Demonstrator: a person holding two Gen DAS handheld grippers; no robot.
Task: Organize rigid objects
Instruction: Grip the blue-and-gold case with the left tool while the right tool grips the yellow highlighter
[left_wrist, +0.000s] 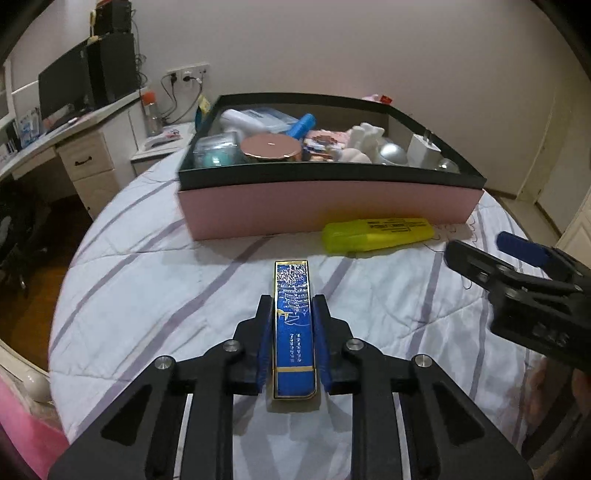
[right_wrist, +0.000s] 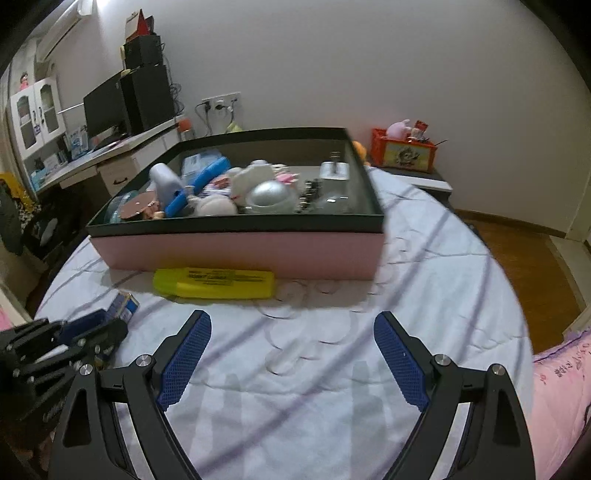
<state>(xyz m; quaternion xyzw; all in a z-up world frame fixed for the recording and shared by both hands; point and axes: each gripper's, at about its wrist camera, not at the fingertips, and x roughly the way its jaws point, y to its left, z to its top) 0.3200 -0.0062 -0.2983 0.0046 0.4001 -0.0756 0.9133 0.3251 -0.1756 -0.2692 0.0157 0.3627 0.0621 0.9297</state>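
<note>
Left gripper (left_wrist: 291, 325): its two blue pads are squeezed tight on a long blue box with gold edges (left_wrist: 293, 325). It sits low in the middle of the left wrist view.
Blue box: it lies flat on the bedspread (left_wrist: 147, 280), long way pointing up the picture toward the pink box. Its far end sticks out past the fingertips. In the right wrist view only a corner of it shows at the lower left (right_wrist: 123, 306), next to the left gripper (right_wrist: 92, 332).
Right gripper (right_wrist: 291, 354): its jaws stand wide apart with nothing between them — just the bedspread (right_wrist: 424, 280) under them. In the left wrist view it comes in from the right edge (left_wrist: 476, 254), a bit blurry.
Yellow highlighter (left_wrist: 376, 234): it lies on its side on the bedspread, just in front of the pink box's front wall. In the right wrist view it is in the middle, above the open jaws (right_wrist: 214, 282).
Pink box (left_wrist: 325, 212): a wide, low box with a dark rim, in the upper middle of both views (right_wrist: 236, 253). It is full of small things — a round rose-gold lid (left_wrist: 271, 146), a blue tube (left_wrist: 303, 123), a white charger plug (left_wrist: 423, 149), a silver dome (right_wrist: 267, 195).
Desk (left_wrist: 55, 136): at the upper left, with a dark monitor (left_wrist: 64, 85) on it.
Orange crate (right_wrist: 404, 153): at the upper right of the right wrist view, with a pink toy on top.
</note>
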